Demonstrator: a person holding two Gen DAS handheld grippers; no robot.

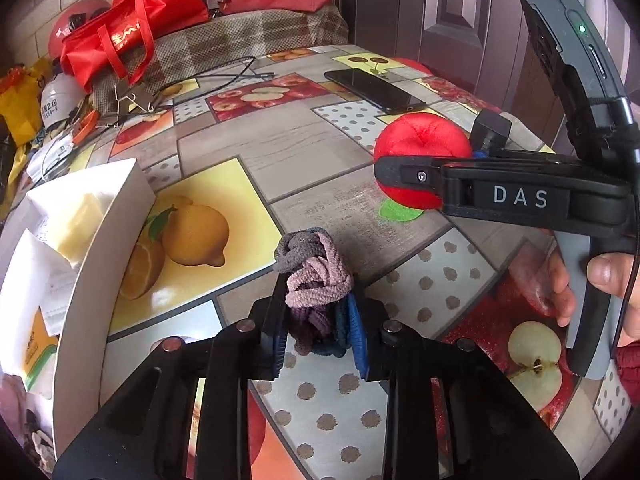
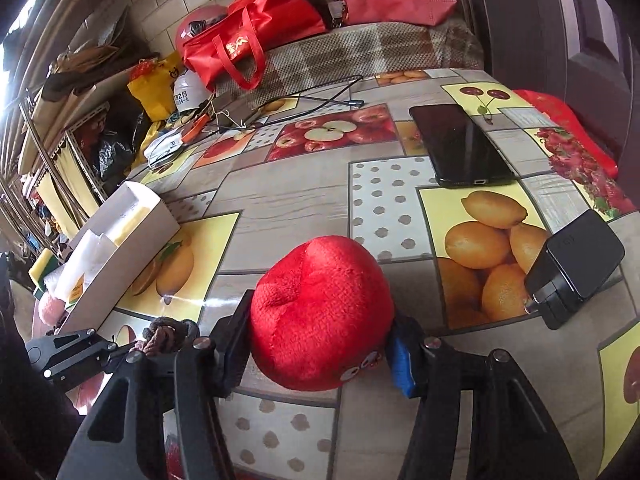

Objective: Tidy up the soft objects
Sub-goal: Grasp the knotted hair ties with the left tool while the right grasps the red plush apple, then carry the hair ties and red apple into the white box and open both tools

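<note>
**Both soft items gripped, neither yet stowed**

The left gripper point(image 1: 320, 332) was clamped on the bundle of hair ties point(image 1: 316, 280); the right gripper point(image 2: 320, 356) squeezed the red plush ball point(image 2: 320, 312). Both sat on the table point(image 1: 304, 160), outside the white box point(image 1: 108, 240); boxing them apparently remained.

red plush ball point(image 2: 320, 312), fruit-print tablecloth point(image 1: 304, 160)

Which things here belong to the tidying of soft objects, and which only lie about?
Belong to the job:
- bundle of hair ties, held by the left gripper
- red plush toy, held by the right gripper
- white box

Lying about:
- phone
- black charger
- red bag
</note>
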